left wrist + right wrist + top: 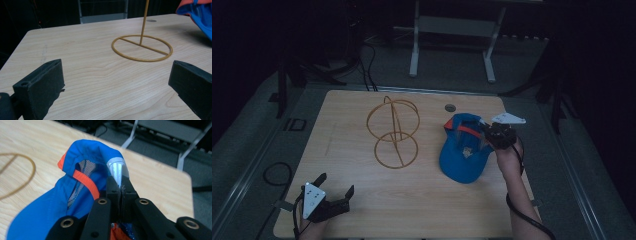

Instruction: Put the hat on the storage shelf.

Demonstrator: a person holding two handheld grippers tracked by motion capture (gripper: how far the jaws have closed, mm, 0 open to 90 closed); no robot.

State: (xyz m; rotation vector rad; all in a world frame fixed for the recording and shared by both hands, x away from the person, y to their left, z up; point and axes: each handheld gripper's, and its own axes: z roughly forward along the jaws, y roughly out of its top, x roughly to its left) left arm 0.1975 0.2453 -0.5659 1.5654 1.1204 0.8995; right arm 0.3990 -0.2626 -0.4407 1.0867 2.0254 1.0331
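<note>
A blue cap (462,150) with orange trim hangs over the right half of the wooden table, lifted by its back edge. My right gripper (490,134) is shut on the cap's rim; in the right gripper view the jaws pinch the blue fabric (95,152) beside a white tag (117,168). A yellow wire stand (393,131) with a round base and a hoop on top stands at the table's middle. Its base ring (142,48) lies ahead of my left gripper (334,187), which rests open near the front left edge with nothing between its fingers (40,87).
The table (362,200) has a small round hole (450,107) near its far edge. Beyond it stands a white metal frame (452,40) on a dark floor. A black cable loop (277,175) lies on the floor at the left.
</note>
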